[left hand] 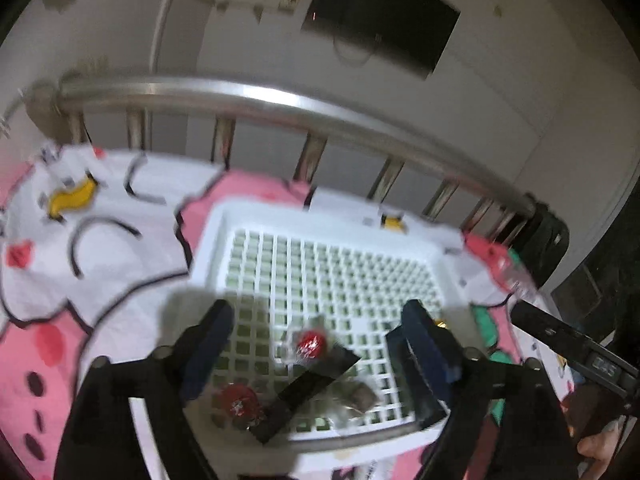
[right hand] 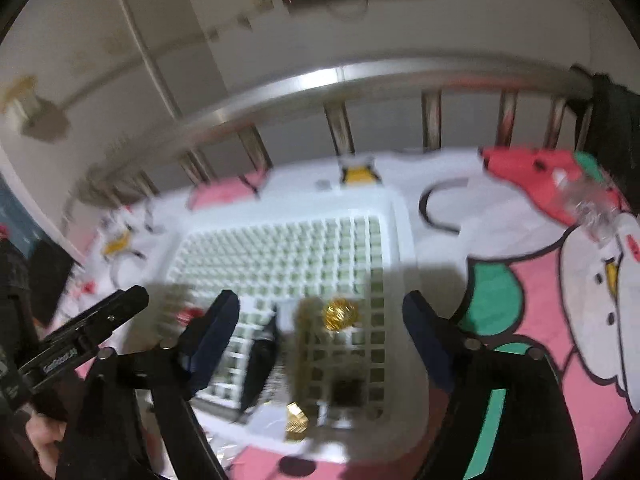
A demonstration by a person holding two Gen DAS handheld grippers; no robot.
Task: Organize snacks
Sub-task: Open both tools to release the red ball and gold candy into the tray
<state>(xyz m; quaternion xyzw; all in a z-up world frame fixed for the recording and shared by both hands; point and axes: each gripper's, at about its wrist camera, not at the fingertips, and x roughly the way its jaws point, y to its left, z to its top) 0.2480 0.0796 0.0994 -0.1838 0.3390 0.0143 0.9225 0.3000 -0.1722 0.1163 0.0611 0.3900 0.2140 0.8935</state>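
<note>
White plastic lattice basket (left hand: 256, 216) on pink cartoon-print bedsheet (left hand: 40, 344). Inside the basket: two red foil-wrapped round candies (left hand: 310, 344), round gold foil ball (right hand: 339, 314), black flat wrapper (left hand: 308, 388). Above the basket, left gripper (left hand: 320, 320) and right gripper (right hand: 320, 312), both spread wide, pinching nothing.

Motion blur smears the white plastic lattice basket (left hand: 320, 216) and the small wrapped brown snack (left hand: 362, 394), unidentifiable.

A bed (left hand: 48, 344) with a cartoon-print cover (pink and white) carries everything. On it lie 1 white lattice basket (left hand: 248, 216) and a clear wrapper (right hand: 592, 208).
</note>
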